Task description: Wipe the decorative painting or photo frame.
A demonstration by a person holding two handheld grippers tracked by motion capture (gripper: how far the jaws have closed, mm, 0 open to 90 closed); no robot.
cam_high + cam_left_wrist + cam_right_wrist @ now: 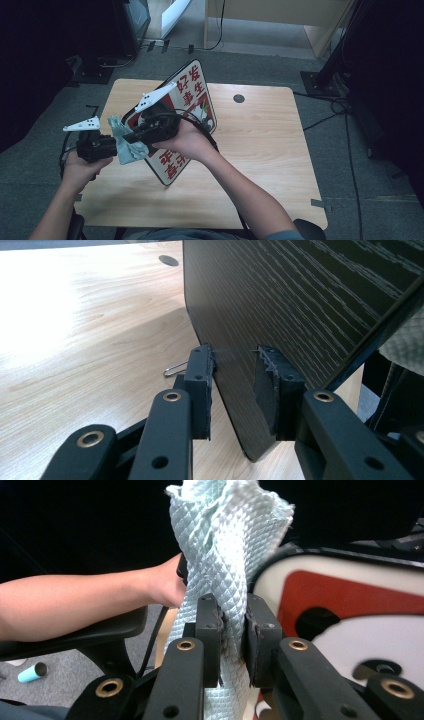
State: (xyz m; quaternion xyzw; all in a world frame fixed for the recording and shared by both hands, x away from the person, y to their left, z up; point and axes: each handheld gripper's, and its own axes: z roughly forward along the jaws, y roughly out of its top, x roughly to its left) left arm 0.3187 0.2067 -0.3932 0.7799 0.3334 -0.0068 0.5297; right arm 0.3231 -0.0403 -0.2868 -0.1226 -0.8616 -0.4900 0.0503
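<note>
A sign board, white and red with red characters, stands tilted on its lower edge on the wooden table. My left gripper has its pads on both sides of the board's dark wood-grain back at the edge, shut on it. In the high view the left gripper sits at the board's left side. My right gripper is shut on a pale green quilted cloth, beside the board's printed face. From above, the cloth hangs between the two grippers, and the right gripper points left across the board.
A round cable hole lies at the table's far side. A small wire clip rests on the tabletop near the left jaws. Dark stands and cables line the carpet to the right. A chair armrest sits below the person's left forearm.
</note>
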